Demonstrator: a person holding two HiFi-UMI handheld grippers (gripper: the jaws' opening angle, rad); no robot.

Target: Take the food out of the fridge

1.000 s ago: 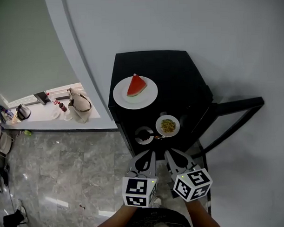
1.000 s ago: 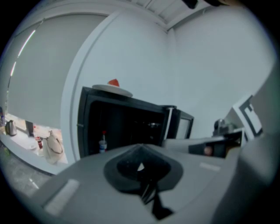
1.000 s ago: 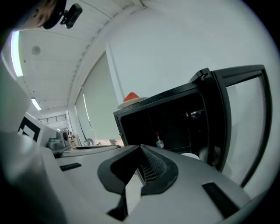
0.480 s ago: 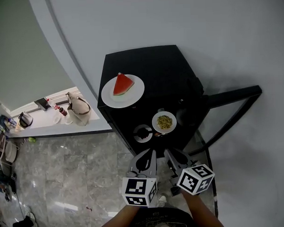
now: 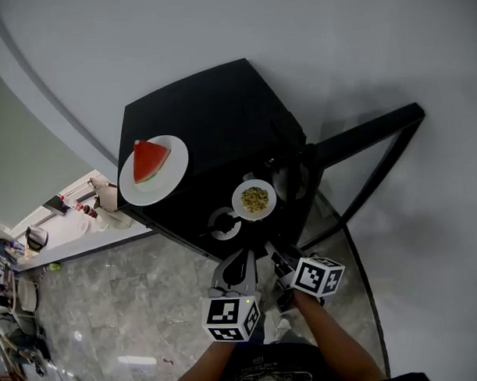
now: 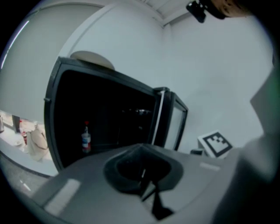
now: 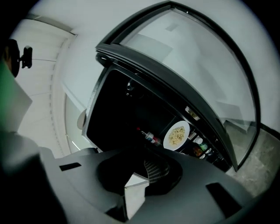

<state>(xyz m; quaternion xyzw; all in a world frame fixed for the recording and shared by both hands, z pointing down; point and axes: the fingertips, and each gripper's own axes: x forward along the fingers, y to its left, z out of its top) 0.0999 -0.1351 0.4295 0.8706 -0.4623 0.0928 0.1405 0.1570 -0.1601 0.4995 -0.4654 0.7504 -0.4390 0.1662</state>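
We hold 2 grippers before the open fridge (image 5: 212,108): the left gripper (image 5: 241,257) and the right gripper (image 5: 272,250) both clenched on nothing. The plate of food (image 5: 254,199) sits inside, apart from both.

Fridge (image 5: 212,116) is set against the wall, its door (image 5: 362,138) swung open at the right side

Plate (image 5: 175,161) is placed on the fridge top, toward the left front corner; watermelon slice (image 5: 149,159) is laid on it

Inside the fridge, plate of food (image 5: 254,199) is seated on a shelf; round dish (image 5: 222,223) is placed just left of it, nearer the front

Bottle (image 6: 86,138) is stood upright in the fridge's left part

Counter (image 5: 68,223) is found well apart at the left, bag (image 5: 106,200) on it

Left gripper (image 5: 239,258) and right gripper (image 5: 272,253) are held side by side before the open fridge
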